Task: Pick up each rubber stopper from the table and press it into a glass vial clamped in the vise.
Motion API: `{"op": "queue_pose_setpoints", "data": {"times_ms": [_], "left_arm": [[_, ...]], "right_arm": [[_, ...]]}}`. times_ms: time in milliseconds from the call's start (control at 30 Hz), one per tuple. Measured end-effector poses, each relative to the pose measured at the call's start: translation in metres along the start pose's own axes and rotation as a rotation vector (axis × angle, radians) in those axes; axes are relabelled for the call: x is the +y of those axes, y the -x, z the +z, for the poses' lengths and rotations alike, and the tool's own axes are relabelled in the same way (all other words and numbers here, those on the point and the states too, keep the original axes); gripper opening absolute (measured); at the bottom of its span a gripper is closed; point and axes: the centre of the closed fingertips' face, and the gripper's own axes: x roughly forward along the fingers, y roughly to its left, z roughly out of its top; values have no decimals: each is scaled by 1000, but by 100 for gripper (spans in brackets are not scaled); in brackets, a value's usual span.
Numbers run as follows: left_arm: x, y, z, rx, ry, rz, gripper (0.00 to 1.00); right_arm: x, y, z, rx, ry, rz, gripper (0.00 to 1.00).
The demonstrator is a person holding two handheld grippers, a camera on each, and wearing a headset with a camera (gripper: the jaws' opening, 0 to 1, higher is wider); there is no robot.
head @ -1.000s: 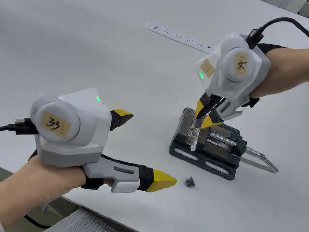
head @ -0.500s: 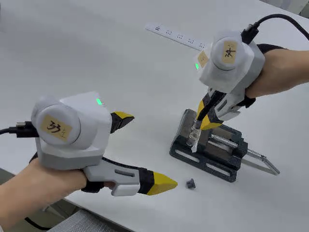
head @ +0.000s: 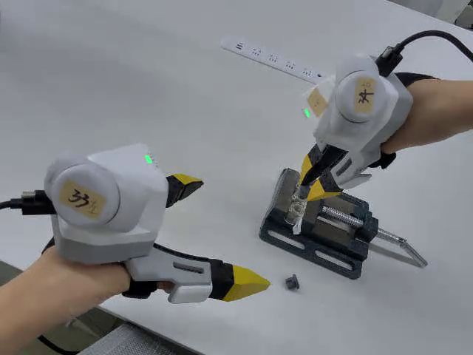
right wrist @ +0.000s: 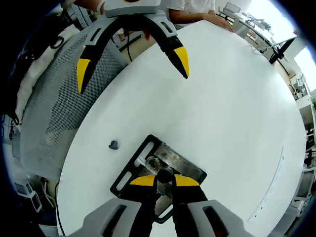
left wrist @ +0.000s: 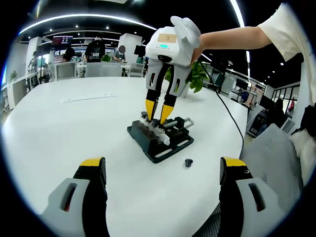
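Note:
A black vise (head: 329, 240) stands on the white table and clamps a clear glass vial (head: 295, 211). My right gripper (head: 309, 185) hangs right over the vial's mouth, shut on a dark rubber stopper (right wrist: 165, 175). In the right gripper view the vial (right wrist: 150, 162) opens just left of the held stopper. A loose stopper (head: 293, 282) lies on the table in front of the vise, also seen as loose stopper (left wrist: 188, 162) and loose stopper (right wrist: 113, 144). My left gripper (head: 220, 233) hovers open at the near left with nothing between its jaws.
A white power strip (head: 273, 55) lies at the back of the table. The vise's screw handle (head: 403, 244) sticks out to the right. Bare white tabletop (head: 185, 96) spreads left of the vise. A grey mesh chair (right wrist: 54, 108) sits beyond the near table edge.
The right gripper rocked slightly over the vise and settled back above the vial, still shut on its stopper. The left gripper barely moved.

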Motion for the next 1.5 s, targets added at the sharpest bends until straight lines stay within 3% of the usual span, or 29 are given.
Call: {"op": "queue_pose_setpoints", "data": {"times_ms": [1033,1167,1500], "left_arm": [[-3,-2,-3,9,4,-14,95],[-2,-2,-3,8,3,-13,95],[4,0,2,-2,-3,-2,95]], "right_arm": [[-4,5,-2,-24,9,-27,12],[-3,11,2,-57,-17,-31,11],[-1,11,0,-79,-49,-40,1]]}}
